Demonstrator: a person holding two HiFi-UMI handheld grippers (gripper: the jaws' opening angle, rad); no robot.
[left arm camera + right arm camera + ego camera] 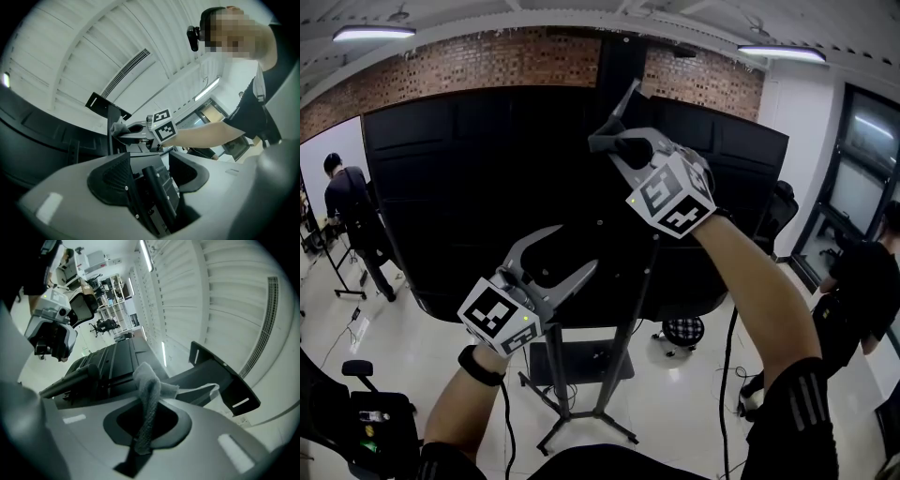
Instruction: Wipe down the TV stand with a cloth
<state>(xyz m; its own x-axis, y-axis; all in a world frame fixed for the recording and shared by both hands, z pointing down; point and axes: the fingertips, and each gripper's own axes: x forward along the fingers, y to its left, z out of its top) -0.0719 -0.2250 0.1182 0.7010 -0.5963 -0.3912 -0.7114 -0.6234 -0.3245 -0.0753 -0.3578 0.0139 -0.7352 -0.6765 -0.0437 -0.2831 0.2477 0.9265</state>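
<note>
Conceivably, the cloth (149, 390), pinched thinly by the right gripper (146, 425) near the TV stand's (639, 309) top, could be snagged there and pulled free, the left gripper (149, 180) being held wide apart lower down.

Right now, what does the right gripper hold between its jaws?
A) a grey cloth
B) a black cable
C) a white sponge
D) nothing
A: in the right gripper view, the right gripper is shut on a grey cloth, which sticks out past its jaws.
</note>
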